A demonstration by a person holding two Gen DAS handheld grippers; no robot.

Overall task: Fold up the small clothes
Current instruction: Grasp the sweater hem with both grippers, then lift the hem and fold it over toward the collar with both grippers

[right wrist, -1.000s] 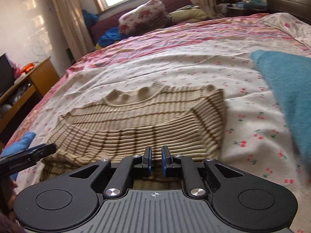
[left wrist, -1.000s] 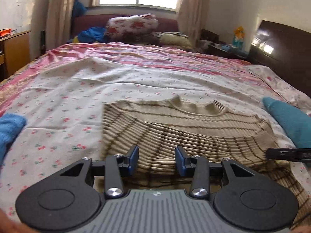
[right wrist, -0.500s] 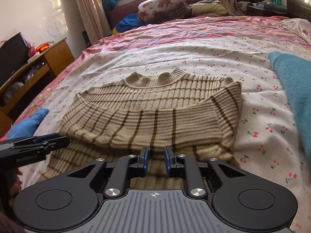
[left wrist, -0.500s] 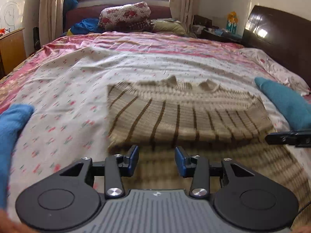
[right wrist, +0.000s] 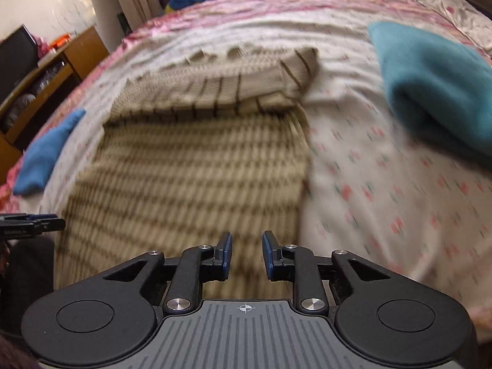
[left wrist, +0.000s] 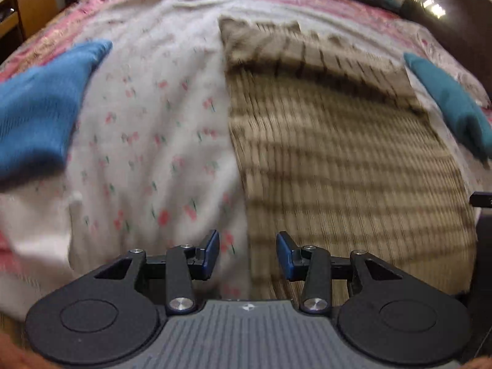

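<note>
1. The left gripper hangs low over the near left edge of the striped sweater; its jaws stand wide apart with nothing between them, just as they did a second ago.
2. The right gripper sits over the sweater's near right part. Its jaws, nearly closed a second ago, have parted to a moderate gap and hold nothing.
3. Both cameras have tipped down and pulled toward the near hem since half a second ago, and the views are smeared by motion. I judge this to be a repositioning for the next fold, not a grip in progress.
4. The sweater lies flat on the flowered bedsheet, its sleeves folded across the chest near the collar. What remains, as I judge it, is bringing the hem up.
5. Farther out, a blue cloth lies well to the left and a teal cloth to the right, both apart from the sweater.
</note>
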